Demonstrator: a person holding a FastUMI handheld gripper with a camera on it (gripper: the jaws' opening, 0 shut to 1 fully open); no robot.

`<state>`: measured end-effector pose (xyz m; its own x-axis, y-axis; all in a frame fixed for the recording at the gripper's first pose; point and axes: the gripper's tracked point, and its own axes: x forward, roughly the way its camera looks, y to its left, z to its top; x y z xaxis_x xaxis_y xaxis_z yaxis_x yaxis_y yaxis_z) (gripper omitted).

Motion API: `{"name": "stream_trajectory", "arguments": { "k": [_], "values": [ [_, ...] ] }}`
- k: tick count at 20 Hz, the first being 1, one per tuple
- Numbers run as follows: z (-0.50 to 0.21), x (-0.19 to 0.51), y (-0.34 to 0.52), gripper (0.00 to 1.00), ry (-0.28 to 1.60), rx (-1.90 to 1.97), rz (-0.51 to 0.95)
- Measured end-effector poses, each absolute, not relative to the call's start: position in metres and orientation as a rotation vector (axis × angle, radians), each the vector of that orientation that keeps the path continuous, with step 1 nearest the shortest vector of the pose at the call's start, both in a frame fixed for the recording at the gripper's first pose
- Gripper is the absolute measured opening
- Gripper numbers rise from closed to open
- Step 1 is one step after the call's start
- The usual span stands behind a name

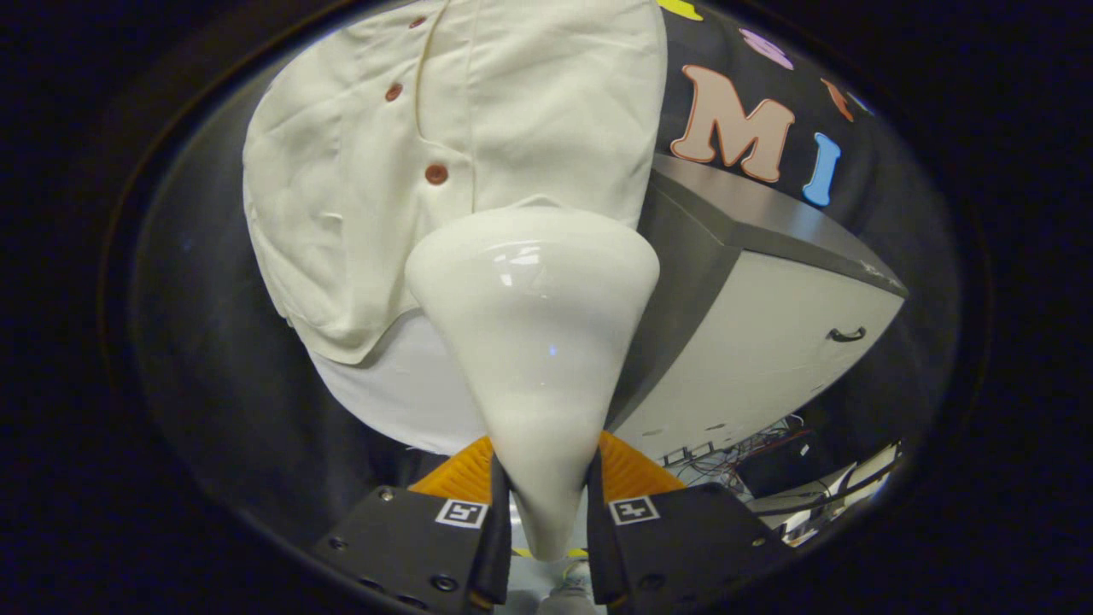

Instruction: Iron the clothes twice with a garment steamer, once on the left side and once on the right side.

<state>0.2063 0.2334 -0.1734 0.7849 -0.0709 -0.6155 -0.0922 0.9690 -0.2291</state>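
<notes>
both jaws of the gripper press on the narrow neck of the garment steamer, one on each side, so they are closed on it and holding it. each jaw body carries a small square marker patch beside the neck, and ridged pads show just behind where the neck is clamped.

from the jaws the steamer widens into a glossy cream cone, its broad head pointing away from the camera. that head reaches the lower part of the shirt and covers part of it; whether it touches the cloth i cannot tell.

the shirt is cream, lightly creased, hanging beyond the steamer head. its button placket runs up from just above the head, with round reddish-brown buttons along it. the steamer head sits at the placket and the panel to its right, near the hem. below the shirt's hem, to the left of the steamer's cone, a pale grey smooth surface shows from under the cloth; what it is i cannot tell.

right of the steamer stands a cabinet with a dark grey top and side and a pale front bearing a small dark handle. below the cabinet, right of the jaws, lies a tangle of cables and some dark boxes.
</notes>
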Motion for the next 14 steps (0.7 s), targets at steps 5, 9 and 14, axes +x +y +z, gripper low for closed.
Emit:
{"name": "stream_trajectory", "arguments": {
  "k": [5,9,14],
  "values": [
    [-0.145,0.173,0.243,0.37,0.583,-0.215,0.015],
    [-0.109,0.147,0.248,0.37,0.525,-0.182,0.031],
    [-0.055,0.117,0.252,0.37,0.442,-0.150,0.062]
  ]
}}
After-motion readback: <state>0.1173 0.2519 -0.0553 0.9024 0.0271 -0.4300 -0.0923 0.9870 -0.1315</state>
